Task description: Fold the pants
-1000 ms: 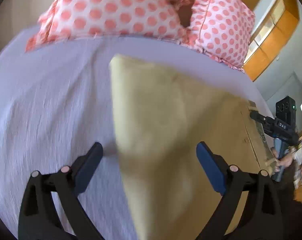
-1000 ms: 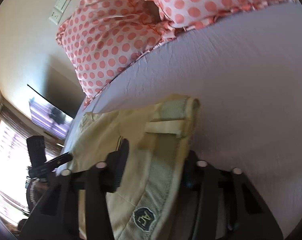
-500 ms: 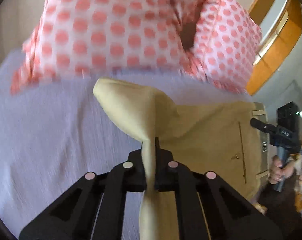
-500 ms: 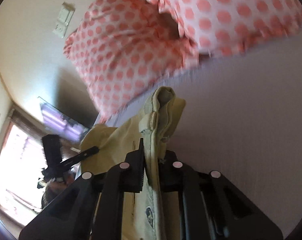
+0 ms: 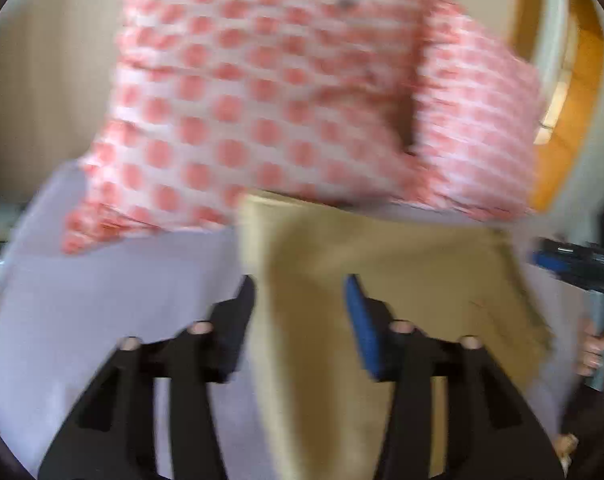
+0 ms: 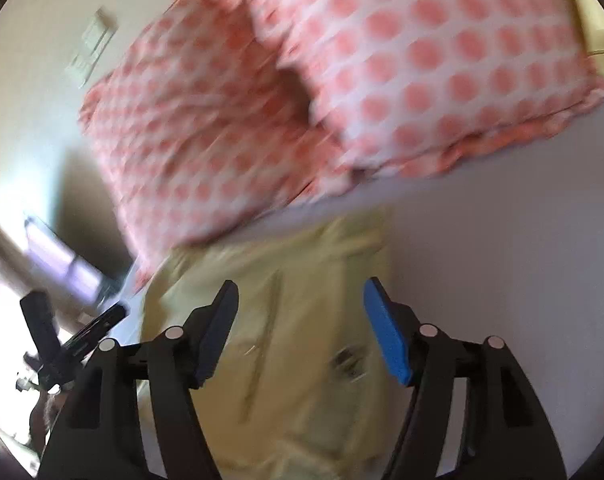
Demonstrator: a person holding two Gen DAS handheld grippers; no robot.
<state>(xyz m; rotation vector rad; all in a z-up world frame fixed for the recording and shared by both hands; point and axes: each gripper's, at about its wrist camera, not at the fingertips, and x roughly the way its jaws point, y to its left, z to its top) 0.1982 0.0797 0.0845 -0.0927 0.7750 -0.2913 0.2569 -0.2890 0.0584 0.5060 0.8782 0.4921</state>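
Observation:
The pale yellow pants (image 5: 382,280) lie folded on the lavender bed sheet (image 5: 122,300), their far edge close to the pillows. My left gripper (image 5: 302,312) is open, its fingers straddling the left edge of the pants. In the right wrist view the pants (image 6: 294,320) show a waistband label and pocket seam. My right gripper (image 6: 300,328) is open just above them, holding nothing. Both views are motion-blurred.
Two pink polka-dot pillows (image 5: 262,100) lie at the head of the bed, also in the right wrist view (image 6: 342,80). The other gripper shows at the edge of each view (image 5: 574,268) (image 6: 70,340). A wall switch (image 6: 92,46) is on the wall.
Half a second ago both grippers were shut on the pants and lifting the fabric; now both have opened and let go, and the pants lie flat nearer the pillows.

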